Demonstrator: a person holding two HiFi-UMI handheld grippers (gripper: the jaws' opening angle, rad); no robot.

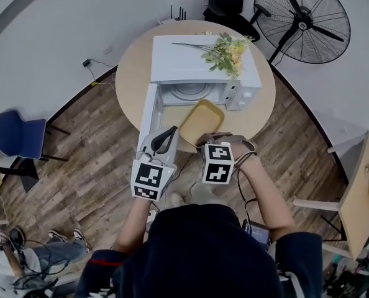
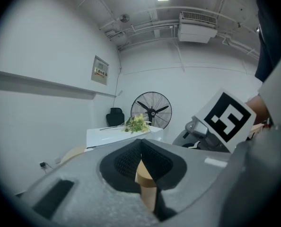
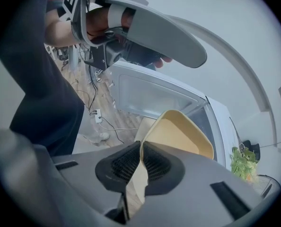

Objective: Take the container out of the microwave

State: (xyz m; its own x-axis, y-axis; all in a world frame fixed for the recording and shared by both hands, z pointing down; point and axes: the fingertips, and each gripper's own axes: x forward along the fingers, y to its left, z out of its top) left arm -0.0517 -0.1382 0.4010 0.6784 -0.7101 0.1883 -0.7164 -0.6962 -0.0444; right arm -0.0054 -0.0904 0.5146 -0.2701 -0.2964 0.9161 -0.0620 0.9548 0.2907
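Person's dark torso (image 1: 203, 253) filling lower head view. Right tool (image 1: 203, 143) clamping near rim of container (image 1: 202, 120). Container hanging outside microwave (image 1: 197, 58), just before open cavity, above front edge of desk (image 1: 132, 73); open side facing up, long axis running away from tool toward cavity, slanting right. Left tool (image 1: 166, 136) hovering just left of container, jaws together.

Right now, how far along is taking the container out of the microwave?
Done: the white microwave's door stands open and the tan rounded-rectangle container is out of the cavity, in front of it. In hand: the right tongs grip its rim, holding it tilted over the round wooden table's edge. Remaining: setting it down; the left tongs are shut and empty.
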